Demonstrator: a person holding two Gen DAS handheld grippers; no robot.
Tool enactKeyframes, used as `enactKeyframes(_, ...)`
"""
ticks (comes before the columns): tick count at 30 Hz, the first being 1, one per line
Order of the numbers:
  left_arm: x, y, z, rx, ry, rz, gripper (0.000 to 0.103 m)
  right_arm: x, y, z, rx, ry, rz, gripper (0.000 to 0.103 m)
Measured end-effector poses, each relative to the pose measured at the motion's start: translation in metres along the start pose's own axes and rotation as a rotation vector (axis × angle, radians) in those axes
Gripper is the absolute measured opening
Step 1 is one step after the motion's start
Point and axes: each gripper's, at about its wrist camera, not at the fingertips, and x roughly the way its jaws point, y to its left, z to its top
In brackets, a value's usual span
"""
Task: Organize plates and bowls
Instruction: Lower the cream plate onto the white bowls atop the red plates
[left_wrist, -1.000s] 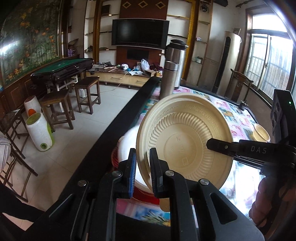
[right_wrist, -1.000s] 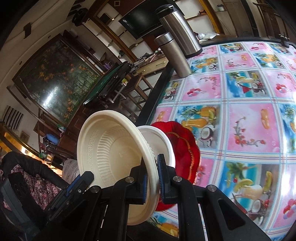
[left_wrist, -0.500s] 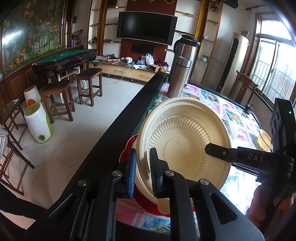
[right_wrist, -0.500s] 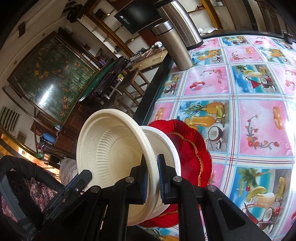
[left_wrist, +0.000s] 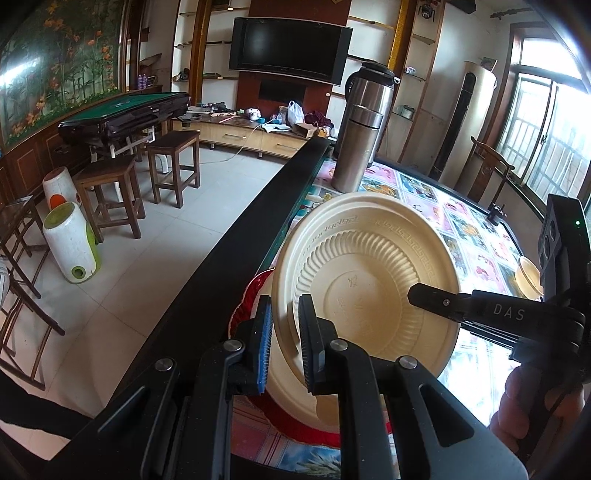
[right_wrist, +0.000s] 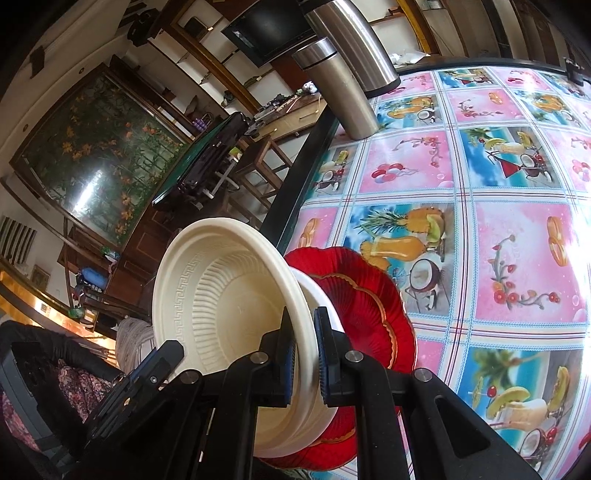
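A cream ribbed bowl (left_wrist: 369, 280) is held tilted on edge by both grippers, low over the near left corner of the table. My left gripper (left_wrist: 286, 321) is shut on its near rim, with the underside facing me. My right gripper (right_wrist: 303, 332) is shut on the opposite rim and looks into the bowl's (right_wrist: 229, 295) hollow. Right behind the bowl a white plate (right_wrist: 314, 291) lies on a red scalloped plate (right_wrist: 373, 314). The red plate (left_wrist: 243, 310) shows past the bowl's left edge. I cannot tell whether the bowl touches the white plate.
Two steel flasks (left_wrist: 360, 147) stand at the table's far left edge. A small cream bowl (left_wrist: 528, 273) sits on the fruit-print tablecloth (right_wrist: 517, 221) to the right. The black table edge (left_wrist: 240, 240) runs along the left, with stools (left_wrist: 173, 162) on the floor beyond.
Both grippers have carried the cream bowl down and closer to the white plate on the red plate. Both grips on the rim are unchanged.
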Motion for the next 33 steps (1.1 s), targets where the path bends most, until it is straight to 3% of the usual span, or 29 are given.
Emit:
enactKeyframes(22,0.018,0.008,0.01,-0.028,0.054,-0.017,0.012,0.009,-0.003,0.011,-0.001,0.007,-0.003,0.014)
enactKeyframes(33,0.006,0.007,0.012,-0.025,0.029,-0.04,0.012,0.002,-0.005,0.007,0.007,0.012,0.02,0.014)
